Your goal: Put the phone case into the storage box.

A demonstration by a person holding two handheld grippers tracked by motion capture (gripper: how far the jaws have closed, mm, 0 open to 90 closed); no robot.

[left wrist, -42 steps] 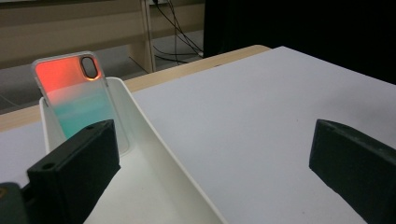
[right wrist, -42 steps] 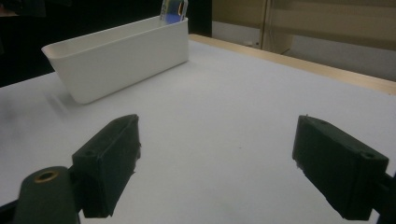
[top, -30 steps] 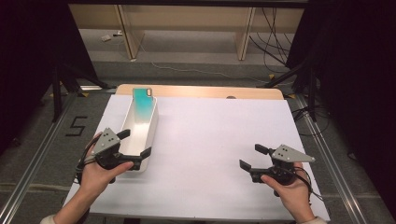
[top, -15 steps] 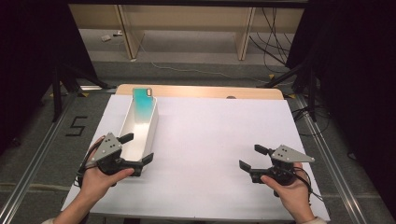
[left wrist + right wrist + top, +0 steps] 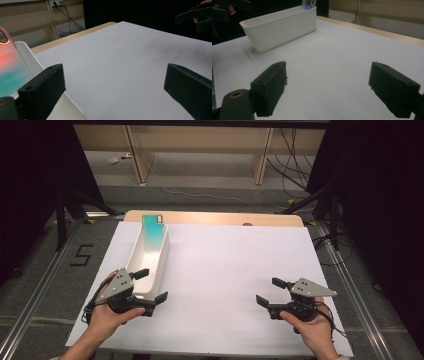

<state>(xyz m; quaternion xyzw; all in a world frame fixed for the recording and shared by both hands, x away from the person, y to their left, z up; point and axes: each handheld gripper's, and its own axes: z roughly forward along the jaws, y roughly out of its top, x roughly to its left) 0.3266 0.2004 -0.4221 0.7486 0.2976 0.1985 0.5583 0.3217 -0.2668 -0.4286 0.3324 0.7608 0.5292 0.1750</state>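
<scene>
My left claw gapes wide, blocky matte jaws astride near end of glossy white oblong bin. Glassy teal-gradient phone case leans inside, far end. My right claw spread wide over smooth white tabletop, holding nothing.

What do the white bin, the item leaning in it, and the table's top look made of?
Bin: probably moulded plastic, smooth with a slight sheen, thin rounded rim.
Phone case: looks like glossy plastic or silicone, teal-to-orange gradient, clear-looking edge with a camera cutout; exact material open.
Table: matte white sheet, perhaps paper or board, laid over a light wood top whose bare far edge shows.
</scene>
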